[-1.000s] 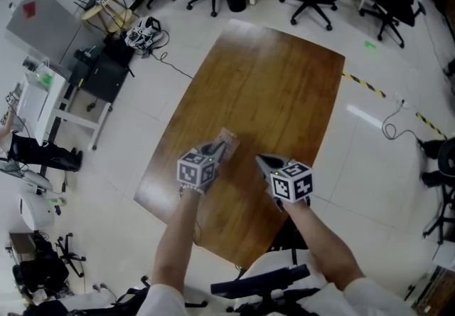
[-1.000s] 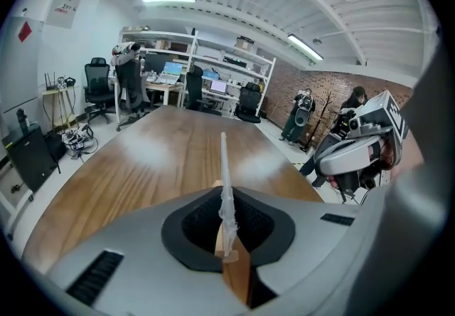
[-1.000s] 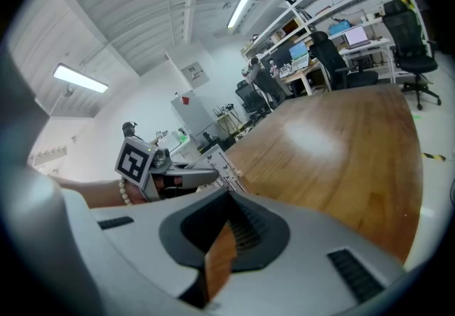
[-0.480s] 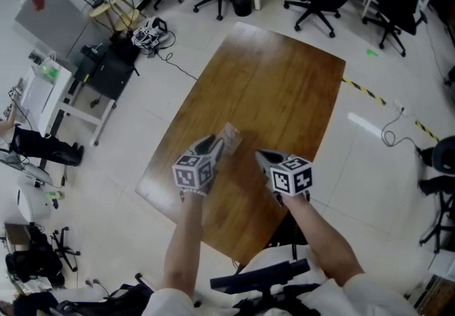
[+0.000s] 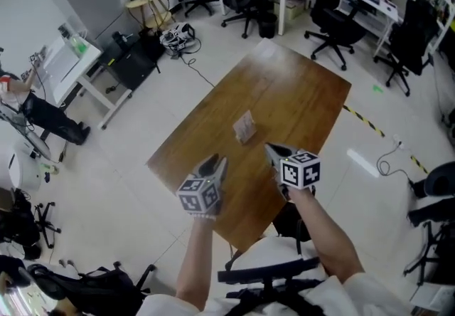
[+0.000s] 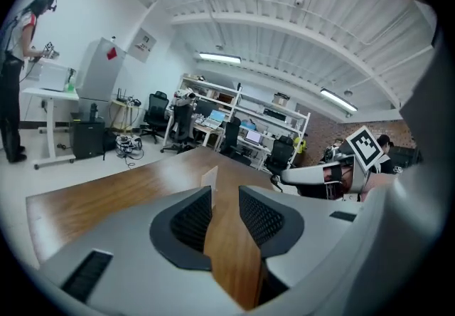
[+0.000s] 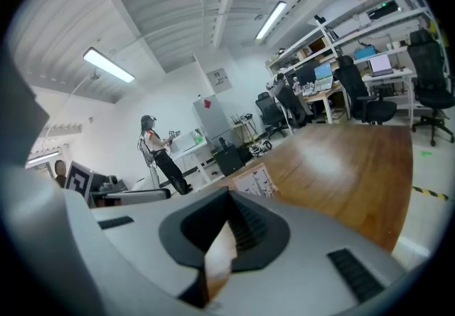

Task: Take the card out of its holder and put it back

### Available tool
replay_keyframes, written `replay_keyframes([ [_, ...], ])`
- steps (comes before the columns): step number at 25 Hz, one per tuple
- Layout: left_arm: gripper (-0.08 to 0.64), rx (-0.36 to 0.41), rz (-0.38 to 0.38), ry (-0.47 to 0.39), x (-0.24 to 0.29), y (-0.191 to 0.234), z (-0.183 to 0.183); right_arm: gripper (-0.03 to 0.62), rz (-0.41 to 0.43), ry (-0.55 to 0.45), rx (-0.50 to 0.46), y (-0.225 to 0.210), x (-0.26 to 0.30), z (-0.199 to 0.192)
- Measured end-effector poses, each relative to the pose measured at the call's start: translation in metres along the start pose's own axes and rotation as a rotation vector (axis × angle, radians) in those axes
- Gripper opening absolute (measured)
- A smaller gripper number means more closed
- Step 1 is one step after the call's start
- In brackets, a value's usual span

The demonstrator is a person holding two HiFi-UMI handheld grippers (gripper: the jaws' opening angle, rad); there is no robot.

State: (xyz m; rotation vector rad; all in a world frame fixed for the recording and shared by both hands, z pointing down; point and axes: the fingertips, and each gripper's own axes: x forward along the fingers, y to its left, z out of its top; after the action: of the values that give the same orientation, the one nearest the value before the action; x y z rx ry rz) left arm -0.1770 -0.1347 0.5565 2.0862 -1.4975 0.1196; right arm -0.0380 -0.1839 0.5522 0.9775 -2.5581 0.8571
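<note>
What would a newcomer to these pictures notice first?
First comes the long wooden table, standing slantwise in a busy office, with a small card holder alone near its middle. Next come two hand-held grippers with marker cubes over the table's near end. The left gripper has just been opening its fingers and has nothing between them, and both it and the right gripper are clear of the holder.

Card (image 7: 254,181) stands in its holder (image 5: 244,127) on the table (image 5: 298,87).

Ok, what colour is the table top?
Brown wood grain; the table shows best in the head view.
</note>
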Motion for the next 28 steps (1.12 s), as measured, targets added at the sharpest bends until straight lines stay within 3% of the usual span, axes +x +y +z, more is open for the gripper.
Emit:
replay_keyframes([
  [6, 0.109, -0.075, 0.035, -0.008, -0.048, -0.018, -0.049, 0.0, 0.05, 0.021, -0.004, 0.026, -0.019, -0.028],
  [8, 0.022, -0.094, 0.032, -0.018, -0.057, -0.029, -0.059, 0.0, 0.07, 0.029, -0.004, 0.03, -0.024, -0.034],
  [12, 0.005, -0.135, 0.041, -0.037, -0.07, -0.056, -0.072, 0.0, 0.093, 0.058, -0.033, 0.037, -0.045, -0.048],
  [28, 0.005, -0.086, 0.151, -0.068, -0.066, -0.126, -0.077, 0.0, 0.161, 0.035, -0.023, 0.012, -0.126, -0.079],
])
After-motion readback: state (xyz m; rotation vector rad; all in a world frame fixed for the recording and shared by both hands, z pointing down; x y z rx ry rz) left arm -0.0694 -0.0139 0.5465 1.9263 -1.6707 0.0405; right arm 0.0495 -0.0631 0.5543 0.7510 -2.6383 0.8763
